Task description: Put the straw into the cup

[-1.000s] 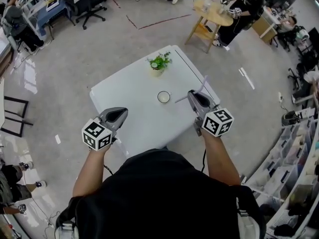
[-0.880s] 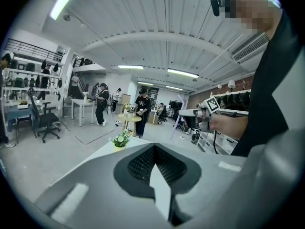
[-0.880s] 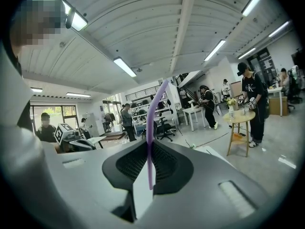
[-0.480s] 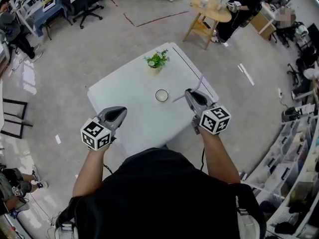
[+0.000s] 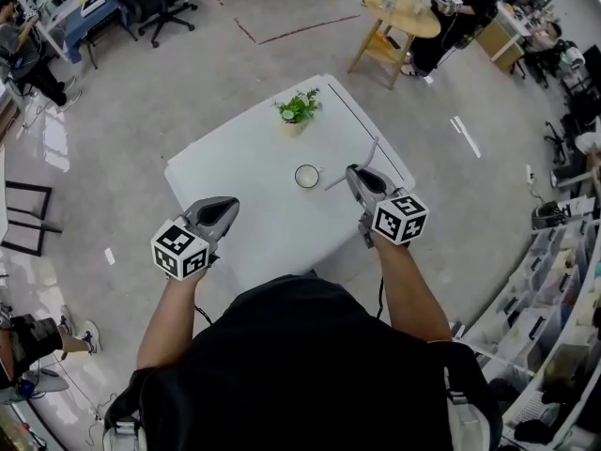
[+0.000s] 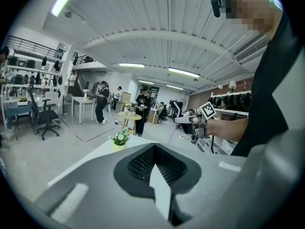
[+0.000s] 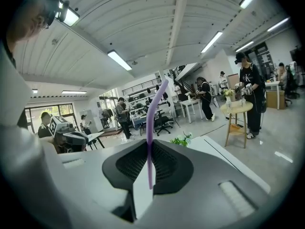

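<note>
Table (image 5: pixel 254 209): white, smooth, rectangular, rounded corners.
Left gripper (image 6: pixel 153 149): grey, ribbed black jaws closed together, nothing between them.
Right gripper (image 7: pixel 148 168): jaws pinched on the straw.
Potted plant (image 5: pixel 298 113): leafy, near far edge.
Cup (image 5: pixel 307 177): small, round, upright mid-table.
Straw (image 7: pixel 150 123): thin lilac bent tube, above table just right of cup, not touching it.

A white table (image 5: pixel 246 216) is standing on a grey floor (image 5: pixel 131 111), bearing a small potted plant (image 5: pixel 298 113) near its far corner. Beyond it, a person (image 5: pixel 462 7) is standing beside a round wooden table (image 5: pixel 402 19). A black office chair (image 5: pixel 169 3) is sitting far left; red tape lines (image 5: pixel 310 30) are running across the floor.
</note>
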`<state>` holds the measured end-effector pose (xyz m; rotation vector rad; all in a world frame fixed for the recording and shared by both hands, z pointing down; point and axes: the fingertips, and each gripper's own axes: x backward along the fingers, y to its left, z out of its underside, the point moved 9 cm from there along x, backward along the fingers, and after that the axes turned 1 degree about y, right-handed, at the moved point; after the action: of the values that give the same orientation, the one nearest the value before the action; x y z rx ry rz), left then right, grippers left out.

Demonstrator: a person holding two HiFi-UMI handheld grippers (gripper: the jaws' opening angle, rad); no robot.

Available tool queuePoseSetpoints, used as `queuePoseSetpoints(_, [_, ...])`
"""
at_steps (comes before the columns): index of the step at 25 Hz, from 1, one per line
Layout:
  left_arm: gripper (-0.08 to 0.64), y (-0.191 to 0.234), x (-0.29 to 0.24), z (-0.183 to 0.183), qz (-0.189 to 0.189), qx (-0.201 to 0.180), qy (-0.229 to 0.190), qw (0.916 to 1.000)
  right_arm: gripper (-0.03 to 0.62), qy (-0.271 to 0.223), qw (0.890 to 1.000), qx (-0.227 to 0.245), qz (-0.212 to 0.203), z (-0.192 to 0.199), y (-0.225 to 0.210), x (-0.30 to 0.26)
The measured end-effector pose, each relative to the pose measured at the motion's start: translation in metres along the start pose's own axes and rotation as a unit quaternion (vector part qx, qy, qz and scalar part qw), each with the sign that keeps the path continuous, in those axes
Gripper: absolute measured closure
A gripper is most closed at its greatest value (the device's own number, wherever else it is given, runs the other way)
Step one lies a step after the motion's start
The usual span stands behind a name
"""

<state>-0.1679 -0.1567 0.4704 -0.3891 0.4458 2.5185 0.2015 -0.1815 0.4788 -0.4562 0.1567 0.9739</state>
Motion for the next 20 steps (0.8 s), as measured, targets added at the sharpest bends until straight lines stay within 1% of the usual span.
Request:
queuePoseSetpoints(5, [0.559,-0.003,-0.002,0.007,-0.003,0.003,0.002,1.0,0.534,0.009,1.0,-0.006,0.004,0.015,-0.009,-0.008])
queuePoseSetpoints(11, [0.559,-0.008,-0.012,0.013,-0.003,0.007,0.008,0.9999,0.534,0.028,1.0,-0.012,-0.003,0.031,-0.021,-0.019])
queuePoseSetpoints(20, [0.559,0.01,-0.017,0.007,-0.007,0.014,0.016,0.9997,0.534,0.058,0.998,-0.028,-0.007,0.045,-0.036,-0.053])
